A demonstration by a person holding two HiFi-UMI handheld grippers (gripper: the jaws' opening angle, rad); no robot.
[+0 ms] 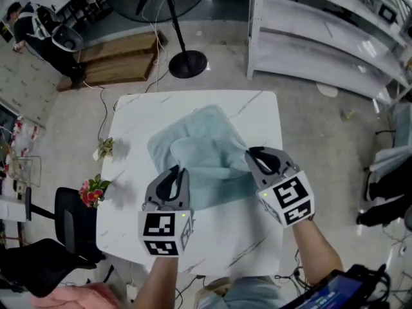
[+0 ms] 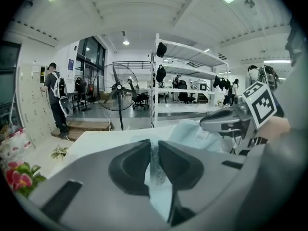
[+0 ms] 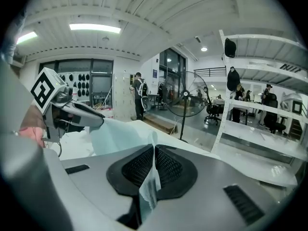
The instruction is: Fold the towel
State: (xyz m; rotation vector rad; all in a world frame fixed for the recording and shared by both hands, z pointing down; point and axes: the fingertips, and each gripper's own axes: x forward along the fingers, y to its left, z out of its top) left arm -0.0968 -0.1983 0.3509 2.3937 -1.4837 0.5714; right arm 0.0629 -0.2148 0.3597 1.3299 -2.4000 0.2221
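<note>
A pale blue-green towel [image 1: 199, 150] lies partly folded on the white marble table [image 1: 251, 108], its near edge lifted off the top. My left gripper [image 1: 182, 170] is shut on the towel's near left corner, and the cloth [image 2: 155, 170] shows pinched between its dark pads. My right gripper [image 1: 249, 153] is shut on the near right corner, with a fold of cloth [image 3: 151, 177] hanging from between its ribbed pads. The lifted towel [image 3: 120, 134] stretches between the two grippers, and the other gripper [image 3: 77, 112] shows at the left of the right gripper view.
A standing fan [image 1: 187, 63] and white metal shelving [image 1: 322, 37] stand beyond the table. A wooden pallet [image 1: 122, 60] lies at the back left, with a person [image 1: 38, 34] by it. A black chair [image 1: 71, 211] and flowers [image 1: 93, 190] sit left of the table.
</note>
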